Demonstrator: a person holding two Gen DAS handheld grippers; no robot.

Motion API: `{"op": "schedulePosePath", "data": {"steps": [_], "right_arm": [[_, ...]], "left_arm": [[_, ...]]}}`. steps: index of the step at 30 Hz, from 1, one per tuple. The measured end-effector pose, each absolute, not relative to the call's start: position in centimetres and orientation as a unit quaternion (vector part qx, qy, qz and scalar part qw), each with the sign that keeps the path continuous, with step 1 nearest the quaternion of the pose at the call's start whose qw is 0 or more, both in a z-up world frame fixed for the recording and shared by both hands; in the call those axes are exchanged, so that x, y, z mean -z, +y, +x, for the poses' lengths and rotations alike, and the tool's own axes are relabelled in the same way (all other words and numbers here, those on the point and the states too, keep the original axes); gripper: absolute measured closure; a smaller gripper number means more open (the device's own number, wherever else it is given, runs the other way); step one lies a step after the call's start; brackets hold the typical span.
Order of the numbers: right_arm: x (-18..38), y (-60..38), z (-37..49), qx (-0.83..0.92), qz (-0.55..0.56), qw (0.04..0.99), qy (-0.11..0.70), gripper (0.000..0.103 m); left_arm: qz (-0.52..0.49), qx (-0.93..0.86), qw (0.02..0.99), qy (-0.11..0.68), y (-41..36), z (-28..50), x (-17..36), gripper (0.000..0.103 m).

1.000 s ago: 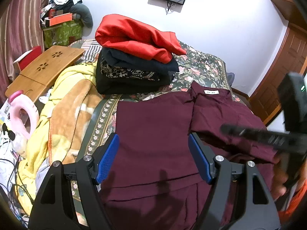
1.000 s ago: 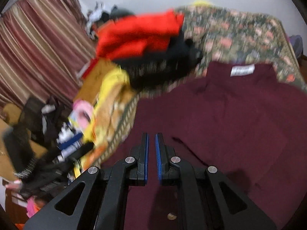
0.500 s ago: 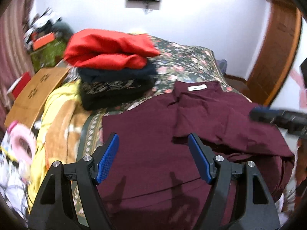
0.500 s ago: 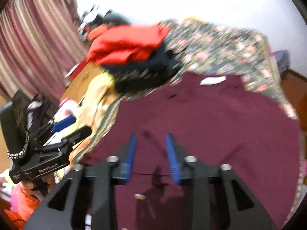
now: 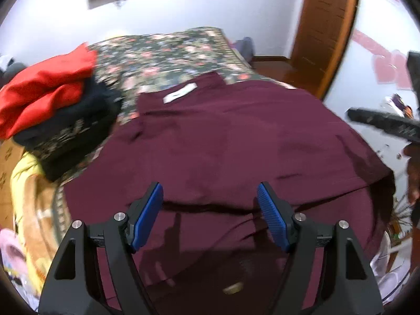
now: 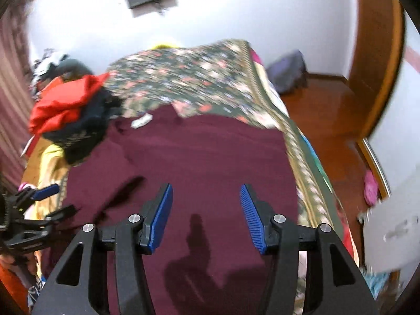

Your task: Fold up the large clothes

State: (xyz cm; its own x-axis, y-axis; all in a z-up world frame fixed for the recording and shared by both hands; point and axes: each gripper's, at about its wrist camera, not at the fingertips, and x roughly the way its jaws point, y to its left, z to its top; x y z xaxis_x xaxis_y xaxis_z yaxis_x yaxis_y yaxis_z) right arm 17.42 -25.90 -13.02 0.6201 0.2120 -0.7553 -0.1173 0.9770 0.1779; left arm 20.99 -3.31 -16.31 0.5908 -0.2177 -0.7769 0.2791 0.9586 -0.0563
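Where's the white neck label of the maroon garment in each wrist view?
Left wrist: white neck label, upper centre-left, at the garment's far edge.
Right wrist: white neck label, upper left, at the garment's far-left edge.
Shared landmark: red folded garment to the label's left.

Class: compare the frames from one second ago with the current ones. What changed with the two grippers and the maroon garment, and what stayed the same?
The right gripper went from shut to wide open, empty. Both views swung right. The left gripper stayed open, and the maroon garment and the stack of folded clothes stayed in place.
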Motion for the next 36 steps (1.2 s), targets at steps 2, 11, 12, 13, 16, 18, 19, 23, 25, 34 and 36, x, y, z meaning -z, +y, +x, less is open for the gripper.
{"op": "schedulePosePath", "data": {"steps": [2,11,12,13,16,18,19,23,25,34,36], "right_arm": [[14.2,-26.8,17.5,-0.08,0.067,0.891,0.441,0.053],[15.7,-28.1,16.6,-0.08,0.079,0.885,0.451,0.053],[15.7,-28.3,16.5,-0.08,0.076,0.886,0.451,0.053],[15.6,-28.3,16.4,-0.08,0.074,0.886,0.451,0.053],[15.6,-28.3,16.6,-0.081,0.072,0.887,0.449,0.053],[15.6,-28.3,16.7,-0.08,0.075,0.888,0.447,0.053],[15.6,-28.4,16.8,-0.08,0.078,0.888,0.446,0.053],[15.5,-28.5,17.0,-0.075,0.085,0.89,0.442,0.053],[15.4,-28.5,17.1,-0.073,0.087,0.89,0.441,0.053],[15.1,-28.1,17.3,-0.064,0.091,0.889,0.444,0.053],[15.1,-28.0,17.2,-0.062,0.089,0.889,0.446,0.053]], "left_arm": [[0.047,0.149,0.886,0.436,-5.0,21.4,16.9,0.03],[0.012,0.106,0.882,0.46,-5.8,24.0,20.5,0.054],[-0.001,0.099,0.884,0.457,-5.2,24.1,20.2,0.062],[-0.005,0.092,0.887,0.452,-4.7,24.1,19.8,0.068],[-0.042,0.087,0.894,0.437,-2.3,24.2,18.1,0.091],[-0.07,0.085,0.901,0.419,-0.3,24.0,16.5,0.092],[-0.079,0.077,0.907,0.406,0.9,23.8,15.5,0.092],[-0.116,0.039,0.926,0.356,5.7,23.0,11.8,0.093],[-0.133,0.02,0.93,0.343,8.3,23.1,10.8,0.093],[-0.156,-0.111,0.909,0.371,16.5,23.6,13.5,0.056],[-0.185,-0.126,0.9,0.373,18.0,22.9,14.9,0.049]]}}
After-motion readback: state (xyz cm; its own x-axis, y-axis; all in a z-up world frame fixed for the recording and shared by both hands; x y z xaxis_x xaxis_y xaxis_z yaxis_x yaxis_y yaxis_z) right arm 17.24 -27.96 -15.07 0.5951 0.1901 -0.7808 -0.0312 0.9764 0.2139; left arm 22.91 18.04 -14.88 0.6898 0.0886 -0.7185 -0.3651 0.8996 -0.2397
